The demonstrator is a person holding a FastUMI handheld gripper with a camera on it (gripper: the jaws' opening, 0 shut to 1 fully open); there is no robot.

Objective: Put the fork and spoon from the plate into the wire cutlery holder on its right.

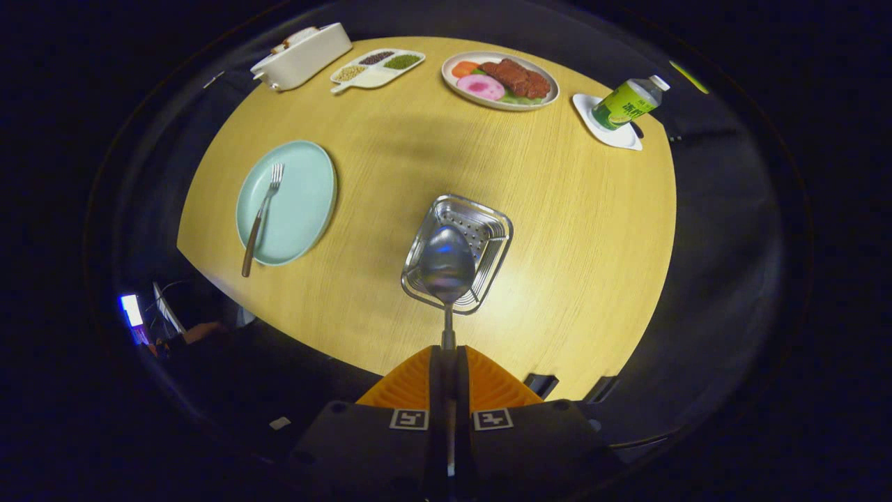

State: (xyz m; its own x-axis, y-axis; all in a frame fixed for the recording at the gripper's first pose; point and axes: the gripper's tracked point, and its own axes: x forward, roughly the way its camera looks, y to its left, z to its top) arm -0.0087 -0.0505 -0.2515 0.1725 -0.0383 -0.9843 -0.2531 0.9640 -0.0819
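Yellow wooden round table (557, 209) sits under my gripper (448, 359), whose orange fingers are squeezed tight on the shiny metal spoon (447, 268). Its bowl hangs over the silver wire cutlery holder (488, 233), hiding part of it. The metal fork (262, 216) lies on the pale green plate (306, 188), off to the left.

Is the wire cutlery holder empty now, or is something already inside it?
Cannot tell: the spoon, clamped between the fingers, hides part of the holder.

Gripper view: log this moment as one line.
gripper: shut on spoon | spoon: above wire cutlery holder | fork: on plate
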